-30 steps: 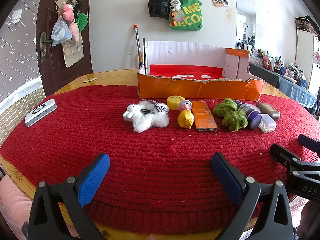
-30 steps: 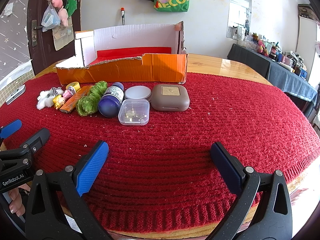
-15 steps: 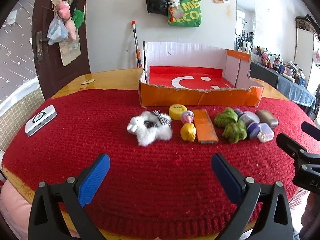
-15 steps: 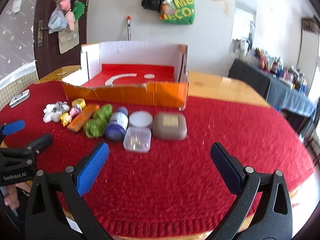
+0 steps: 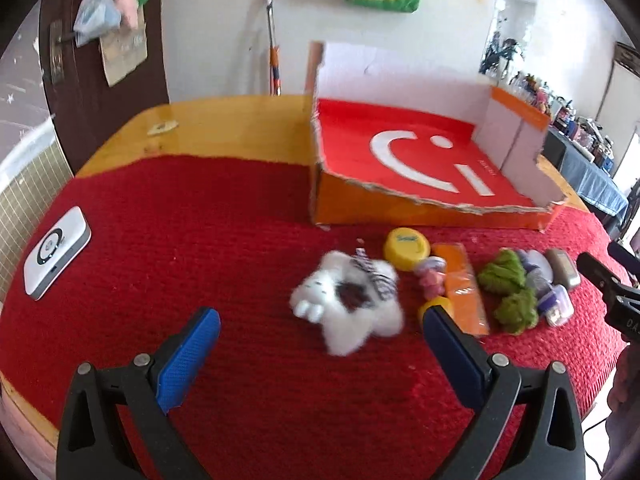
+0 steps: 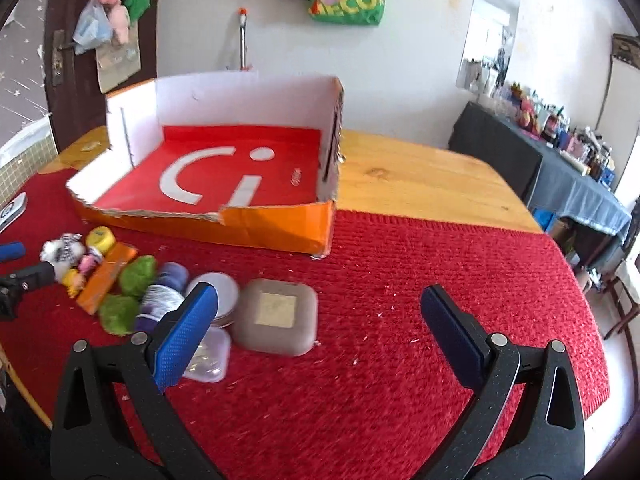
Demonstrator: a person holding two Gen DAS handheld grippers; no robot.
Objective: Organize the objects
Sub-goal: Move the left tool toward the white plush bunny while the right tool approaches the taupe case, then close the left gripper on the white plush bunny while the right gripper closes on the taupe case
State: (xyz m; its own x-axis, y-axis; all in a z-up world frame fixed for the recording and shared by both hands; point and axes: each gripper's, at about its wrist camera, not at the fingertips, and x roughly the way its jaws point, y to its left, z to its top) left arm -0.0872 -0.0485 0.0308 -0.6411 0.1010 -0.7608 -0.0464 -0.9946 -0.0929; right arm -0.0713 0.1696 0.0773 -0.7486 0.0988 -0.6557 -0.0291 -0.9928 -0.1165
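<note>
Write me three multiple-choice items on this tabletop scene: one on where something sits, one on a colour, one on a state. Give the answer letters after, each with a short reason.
1. Where is the white plush toy?
A. inside the box
B. on the red knitted mat, at the left end of the row of items
C. held in a gripper

2. What colour is the floor of the cardboard box?
A. red with white markings
B. plain blue
C. green

3. How do the left gripper and right gripper stand?
A. both shut on items
B. one open, one shut
C. both open, holding nothing

Answers:
1 B, it lies on the mat beside the yellow cap.
2 A, the inner bottom is red with white shapes.
3 C, the fingers are spread wide with only mat between them.
</note>
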